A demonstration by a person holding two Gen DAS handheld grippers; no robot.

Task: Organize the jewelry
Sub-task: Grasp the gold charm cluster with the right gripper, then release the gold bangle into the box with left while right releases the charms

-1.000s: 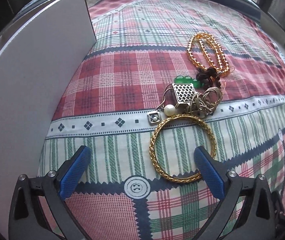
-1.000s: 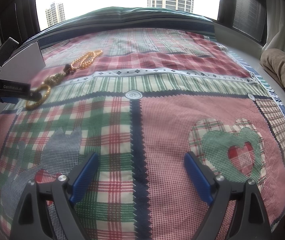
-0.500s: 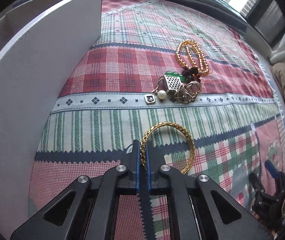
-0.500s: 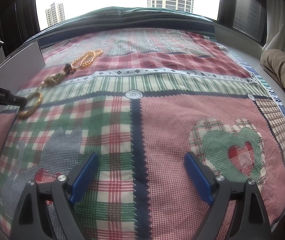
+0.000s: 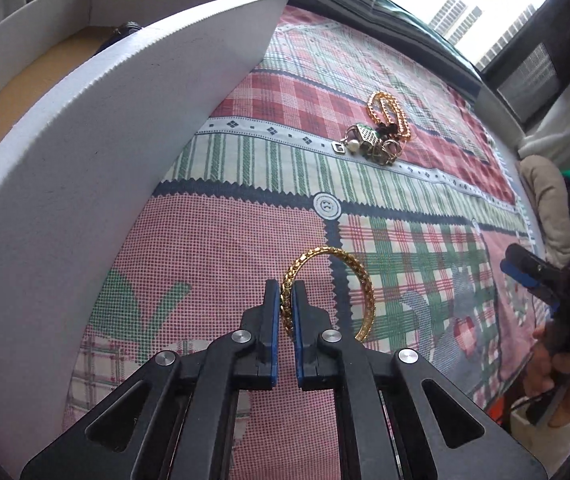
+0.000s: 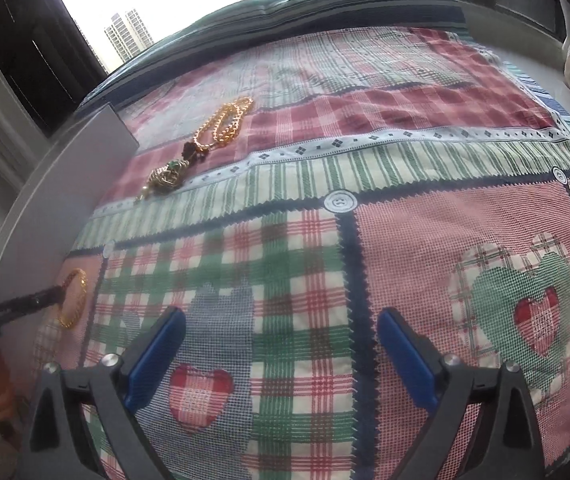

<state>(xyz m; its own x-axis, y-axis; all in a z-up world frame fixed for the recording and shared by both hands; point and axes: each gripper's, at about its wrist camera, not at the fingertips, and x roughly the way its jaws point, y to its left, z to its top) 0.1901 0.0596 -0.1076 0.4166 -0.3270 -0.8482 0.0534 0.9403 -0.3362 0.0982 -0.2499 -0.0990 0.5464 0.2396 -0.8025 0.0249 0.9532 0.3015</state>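
My left gripper (image 5: 283, 300) is shut on a gold bangle (image 5: 359, 276) and holds it above the quilt, next to the white box (image 5: 85, 184). The bangle also shows in the right wrist view (image 6: 73, 300), pinched by the left gripper's tip. A pile of tangled jewelry (image 5: 369, 142) with a pearl and a silver pendant lies farther off, beside a gold bead necklace (image 5: 389, 112). In the right wrist view the pile (image 6: 167, 176) and necklace (image 6: 225, 124) lie at the far left. My right gripper (image 6: 281, 344) is open and empty over the quilt.
The white box's wall stands tall on the left, its tan floor (image 5: 25, 92) visible over the rim. The patchwork quilt (image 6: 365, 240) covers the bed. A beige cushion (image 5: 545, 204) lies at the right edge. Windows are behind the bed.
My left gripper closed on the gold bangle, lifted it away from the jewelry pile and carried it back beside the white box. The right gripper tilted slightly and stayed open.
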